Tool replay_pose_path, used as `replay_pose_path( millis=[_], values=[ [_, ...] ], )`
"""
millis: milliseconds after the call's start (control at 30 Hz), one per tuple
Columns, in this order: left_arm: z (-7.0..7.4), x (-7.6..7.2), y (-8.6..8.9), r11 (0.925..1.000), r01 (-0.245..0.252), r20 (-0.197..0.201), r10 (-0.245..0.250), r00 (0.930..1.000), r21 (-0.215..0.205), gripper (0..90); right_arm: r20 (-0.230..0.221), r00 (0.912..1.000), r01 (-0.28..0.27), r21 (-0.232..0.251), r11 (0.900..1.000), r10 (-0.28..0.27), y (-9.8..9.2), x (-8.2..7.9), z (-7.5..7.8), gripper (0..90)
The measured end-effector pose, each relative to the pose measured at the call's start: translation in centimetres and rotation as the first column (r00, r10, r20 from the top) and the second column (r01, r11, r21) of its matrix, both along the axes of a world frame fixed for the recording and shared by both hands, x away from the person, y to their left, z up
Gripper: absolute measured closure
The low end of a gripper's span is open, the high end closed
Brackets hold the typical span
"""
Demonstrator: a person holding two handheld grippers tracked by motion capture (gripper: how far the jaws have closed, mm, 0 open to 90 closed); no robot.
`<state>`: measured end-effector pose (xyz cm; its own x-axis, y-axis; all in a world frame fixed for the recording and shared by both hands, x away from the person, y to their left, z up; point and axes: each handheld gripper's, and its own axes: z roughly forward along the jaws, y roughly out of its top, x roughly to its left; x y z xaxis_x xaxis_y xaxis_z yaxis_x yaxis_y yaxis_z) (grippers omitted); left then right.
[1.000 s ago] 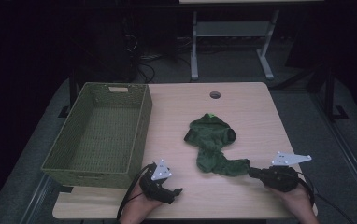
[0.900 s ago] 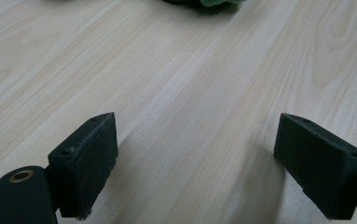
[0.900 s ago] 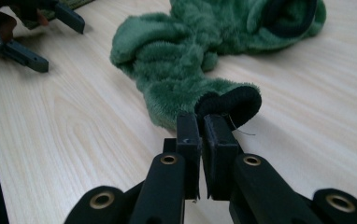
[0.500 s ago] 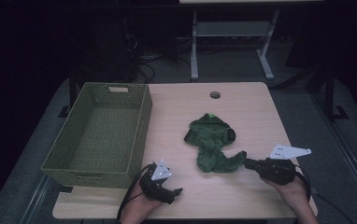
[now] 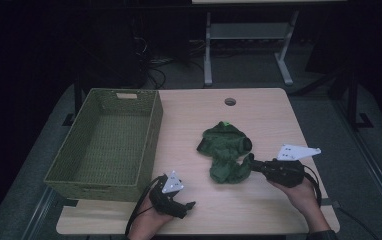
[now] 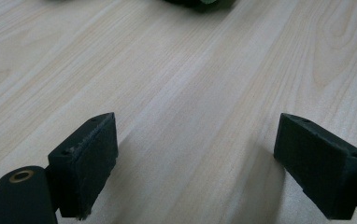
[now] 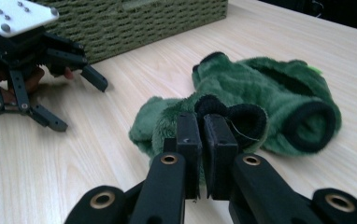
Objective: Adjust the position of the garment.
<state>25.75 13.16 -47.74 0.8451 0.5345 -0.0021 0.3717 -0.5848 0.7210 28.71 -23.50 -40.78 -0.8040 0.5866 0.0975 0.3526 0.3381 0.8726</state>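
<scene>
Light wood tabletop [image 5: 259,115], dark room. Right gripper [image 7: 207,135] clenched on green fleece garment [image 5: 226,150]; left gripper [image 6: 195,158] released near front edge.

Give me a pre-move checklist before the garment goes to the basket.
1. Right gripper shut on garment: ok, jaws pinch a black-lined edge.
2. Garment fully off table: not ok, most of it lies on the wood.
3. Basket ready: ok, nothing visible inside.
4. Left gripper out of the way: ok, open, resting near the table's front edge, apart from the garment.
5. Grip deep enough to carry the whole garment: cannot tell.
</scene>
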Motion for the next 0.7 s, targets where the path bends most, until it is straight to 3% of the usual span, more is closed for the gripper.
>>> replay_pose_path(
  millis=[500, 700],
  values=[
    [0.0, 0.0, 0.0, 1.0000, 0.003, 0.003, -0.003, 1.0000, 0.007, 13.1, 0.009, 0.9977, -0.068, -0.003, 0.998, 0.068, 3.9, 2.3, 0.9, 85.2],
    [0.0, 0.0, 0.0, 1.0000, 0.003, 0.002, -0.003, 1.0000, 0.004, 13.0, -0.034, 0.9948, -0.097, -0.013, 0.995, 0.097, 5.6, 3.6, 0.1, 83.1]
  ],
)
